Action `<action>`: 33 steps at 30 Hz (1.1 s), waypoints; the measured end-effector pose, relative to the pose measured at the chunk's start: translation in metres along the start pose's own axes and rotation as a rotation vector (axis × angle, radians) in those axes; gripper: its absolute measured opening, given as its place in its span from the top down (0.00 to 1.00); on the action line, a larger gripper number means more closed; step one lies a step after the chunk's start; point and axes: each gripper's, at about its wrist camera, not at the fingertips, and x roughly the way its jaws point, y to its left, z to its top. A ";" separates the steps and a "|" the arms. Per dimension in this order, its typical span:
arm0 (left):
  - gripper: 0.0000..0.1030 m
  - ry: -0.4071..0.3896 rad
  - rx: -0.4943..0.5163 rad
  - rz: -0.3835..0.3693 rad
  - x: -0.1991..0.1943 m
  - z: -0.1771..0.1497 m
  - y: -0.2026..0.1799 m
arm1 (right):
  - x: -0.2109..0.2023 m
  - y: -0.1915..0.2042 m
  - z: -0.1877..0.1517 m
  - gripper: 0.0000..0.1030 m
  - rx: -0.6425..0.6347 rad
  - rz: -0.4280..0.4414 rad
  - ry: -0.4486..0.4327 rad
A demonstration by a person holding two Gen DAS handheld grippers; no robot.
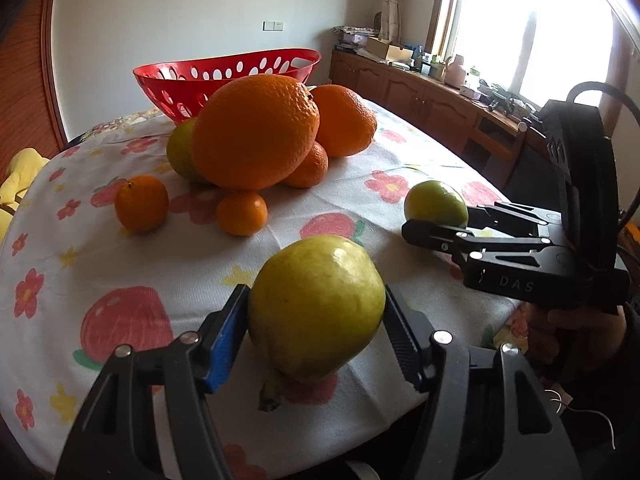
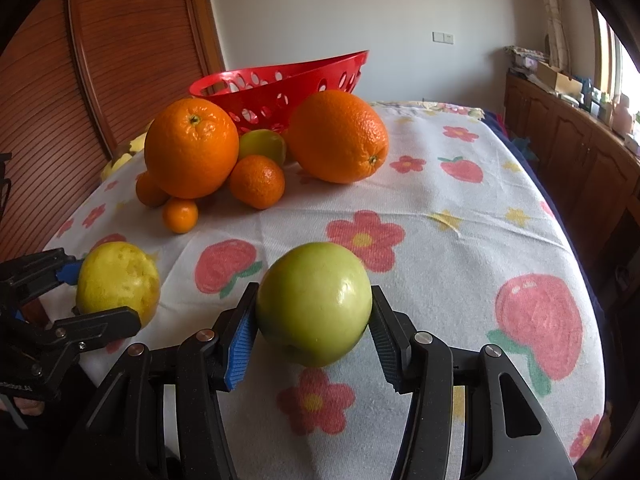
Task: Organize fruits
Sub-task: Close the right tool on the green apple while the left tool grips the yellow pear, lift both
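My left gripper point(image 1: 316, 312) is shut on a yellow-green pear point(image 1: 316, 306), held just above the flowered tablecloth point(image 1: 132, 276); it also shows in the right wrist view point(image 2: 118, 284). My right gripper point(image 2: 312, 312) is shut on a green apple point(image 2: 314, 302), seen from the left wrist view point(image 1: 436, 202) to the right. A red perforated basket point(image 1: 228, 76) stands at the far side of the table. Two big oranges point(image 1: 256, 132) point(image 1: 344, 120), small mandarins point(image 1: 142, 203) point(image 1: 241, 214) and a green fruit point(image 1: 180, 152) lie in front of it.
The table edge curves round near both grippers. A wooden sideboard point(image 1: 432, 100) with clutter runs under the window at the right. A wooden slatted door point(image 2: 120, 64) is at the left. Something yellow point(image 1: 20, 176) lies off the table's left edge.
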 end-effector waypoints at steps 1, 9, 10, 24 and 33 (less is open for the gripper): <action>0.38 -0.001 -0.003 -0.001 0.000 0.000 0.000 | 0.000 0.000 -0.001 0.48 -0.002 0.000 0.001; 0.38 -0.024 -0.006 0.005 -0.008 -0.001 0.001 | 0.001 0.004 -0.001 0.49 -0.016 -0.006 -0.002; 0.38 -0.029 -0.008 0.006 -0.010 0.000 0.001 | 0.001 0.004 -0.001 0.49 -0.015 -0.005 -0.002; 0.38 -0.092 -0.013 0.039 -0.032 0.019 0.013 | -0.014 0.003 0.010 0.49 -0.025 -0.005 -0.039; 0.38 -0.166 -0.004 0.060 -0.056 0.045 0.024 | -0.031 0.011 0.032 0.49 -0.064 0.009 -0.085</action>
